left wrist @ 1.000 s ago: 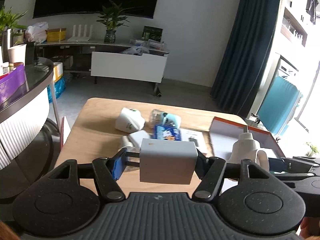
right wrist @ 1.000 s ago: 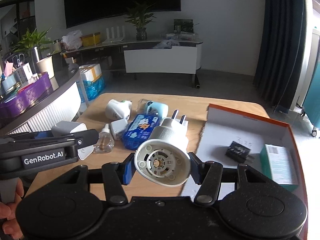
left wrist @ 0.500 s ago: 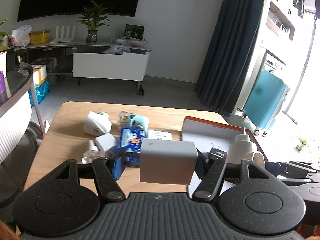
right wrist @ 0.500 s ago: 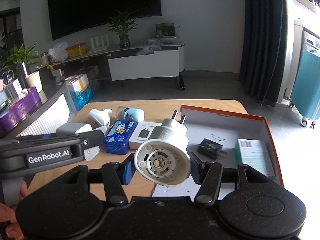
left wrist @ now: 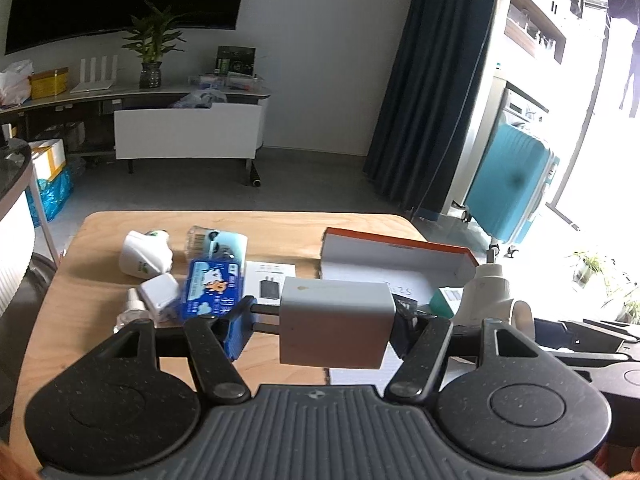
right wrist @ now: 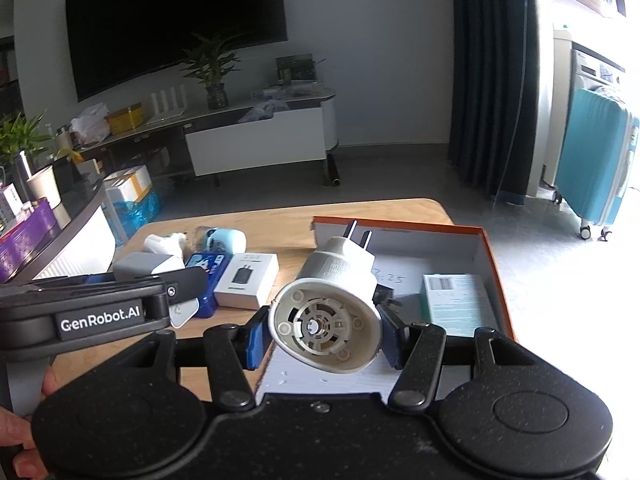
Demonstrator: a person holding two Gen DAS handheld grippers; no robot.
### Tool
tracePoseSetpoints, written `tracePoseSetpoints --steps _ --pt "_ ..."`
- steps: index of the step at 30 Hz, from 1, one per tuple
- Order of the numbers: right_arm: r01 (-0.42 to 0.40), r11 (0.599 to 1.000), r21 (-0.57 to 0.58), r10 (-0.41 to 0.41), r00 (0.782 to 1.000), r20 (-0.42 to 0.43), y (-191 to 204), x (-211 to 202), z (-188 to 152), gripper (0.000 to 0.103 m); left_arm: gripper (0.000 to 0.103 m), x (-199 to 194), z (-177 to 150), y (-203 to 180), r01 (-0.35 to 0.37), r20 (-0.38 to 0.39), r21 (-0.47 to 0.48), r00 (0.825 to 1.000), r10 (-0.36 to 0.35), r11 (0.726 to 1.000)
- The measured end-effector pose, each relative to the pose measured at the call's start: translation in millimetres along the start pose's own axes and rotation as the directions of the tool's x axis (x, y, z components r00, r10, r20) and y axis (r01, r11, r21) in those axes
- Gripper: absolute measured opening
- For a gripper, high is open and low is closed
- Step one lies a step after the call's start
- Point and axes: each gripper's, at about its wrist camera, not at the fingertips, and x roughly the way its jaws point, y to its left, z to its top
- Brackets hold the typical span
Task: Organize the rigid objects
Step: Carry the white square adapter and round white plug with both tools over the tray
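While "GenRobot.AI" shows only in the right view, the left gripper (left wrist: 322, 320) squeezes a grey charger (left wrist: 334, 322); the right gripper (right wrist: 322, 334) squeezes a white plug (right wrist: 326, 320) above the orange box (right wrist: 494, 264).

"GenRobot.AI" on left gripper (right wrist: 100, 318) body; handwritten "3.25" on box (right wrist: 486, 258) floor, at 3 o'clock.

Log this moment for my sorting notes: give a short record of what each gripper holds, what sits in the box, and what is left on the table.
left gripper: shut on grey charger, prongs against one pad
right gripper: shut on white plug-in device, prongs pointing away
orange-edged box: holds green carton and a small black item
wooden table: blue pack, white charger box, other small white devices
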Motion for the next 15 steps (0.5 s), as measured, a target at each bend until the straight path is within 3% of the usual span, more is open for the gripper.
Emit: tracePoseSetpoints --steps 15 --pt "0.067 0.996 0.061 -0.068 0.997 0.026 -37 -7 -1 0.067 0.067 14 3 -33 0.059 -0.009 0.044 0.998 -0.058 0.997"
